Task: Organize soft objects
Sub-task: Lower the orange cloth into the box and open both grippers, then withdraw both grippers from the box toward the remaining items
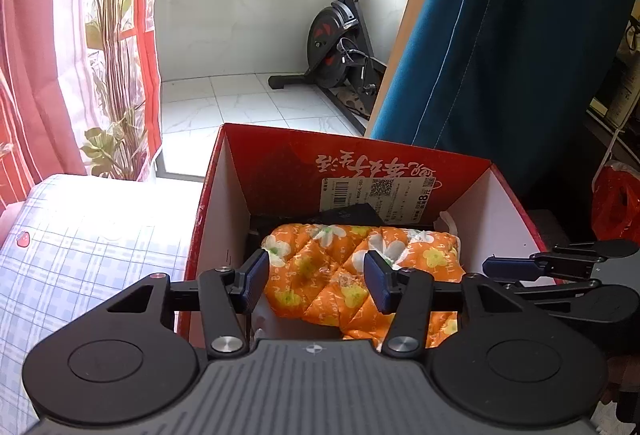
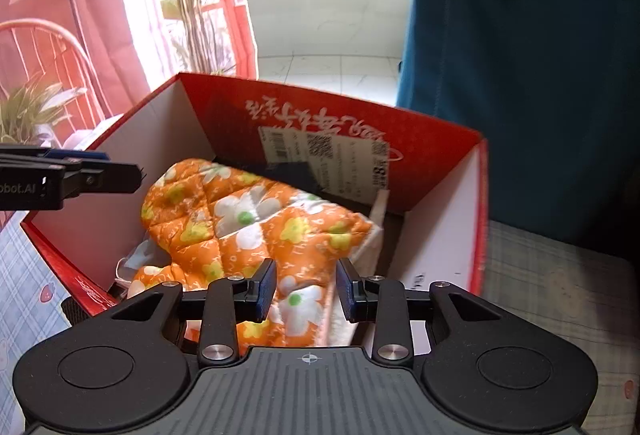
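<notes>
Grippers, both yours: left gripper [image 1: 316, 283] jaws apart, nothing pinched; right gripper [image 2: 306, 289] likewise apart, pads clear of cloth; below them, orange floral quilted cloth [image 2: 248, 219] lies folded inside red cardboard box [image 1: 216, 195], which sits on checked bedding [image 1: 80, 255].

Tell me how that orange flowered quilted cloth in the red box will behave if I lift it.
The orange quilted cloth lies bunched in folds inside the red box, so it will likely droop and unfold. Its padded stitching suggests it is light and squashy, probably not slippery.
</notes>
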{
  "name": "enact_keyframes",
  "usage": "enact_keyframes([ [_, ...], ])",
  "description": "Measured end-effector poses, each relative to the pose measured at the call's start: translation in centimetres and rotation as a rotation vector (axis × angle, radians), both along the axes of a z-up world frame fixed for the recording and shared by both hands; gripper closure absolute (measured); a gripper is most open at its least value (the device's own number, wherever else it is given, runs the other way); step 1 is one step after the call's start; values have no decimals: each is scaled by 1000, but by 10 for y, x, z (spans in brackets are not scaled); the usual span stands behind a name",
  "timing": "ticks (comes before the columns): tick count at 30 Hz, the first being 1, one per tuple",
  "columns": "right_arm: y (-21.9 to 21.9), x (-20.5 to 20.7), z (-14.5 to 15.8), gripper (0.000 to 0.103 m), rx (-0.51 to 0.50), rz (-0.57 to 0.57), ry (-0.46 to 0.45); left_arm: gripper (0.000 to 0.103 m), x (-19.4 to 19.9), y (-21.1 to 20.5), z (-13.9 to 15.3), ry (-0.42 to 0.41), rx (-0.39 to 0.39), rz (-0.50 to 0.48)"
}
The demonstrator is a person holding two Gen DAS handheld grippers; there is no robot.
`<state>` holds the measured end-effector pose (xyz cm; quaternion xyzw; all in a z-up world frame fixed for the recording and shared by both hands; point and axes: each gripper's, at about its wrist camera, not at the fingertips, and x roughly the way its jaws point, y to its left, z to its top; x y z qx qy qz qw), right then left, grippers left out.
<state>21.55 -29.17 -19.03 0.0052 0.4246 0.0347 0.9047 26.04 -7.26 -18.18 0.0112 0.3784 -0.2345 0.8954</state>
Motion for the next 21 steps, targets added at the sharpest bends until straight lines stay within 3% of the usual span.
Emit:
enact_keyframes([
  [12,2,-68,38,73,39,34,-121,46,-61,29,20,-7,12,16],
  [21,18,-109,31,73,67,77,-130,46,-99,42,2,23,18,6],
])
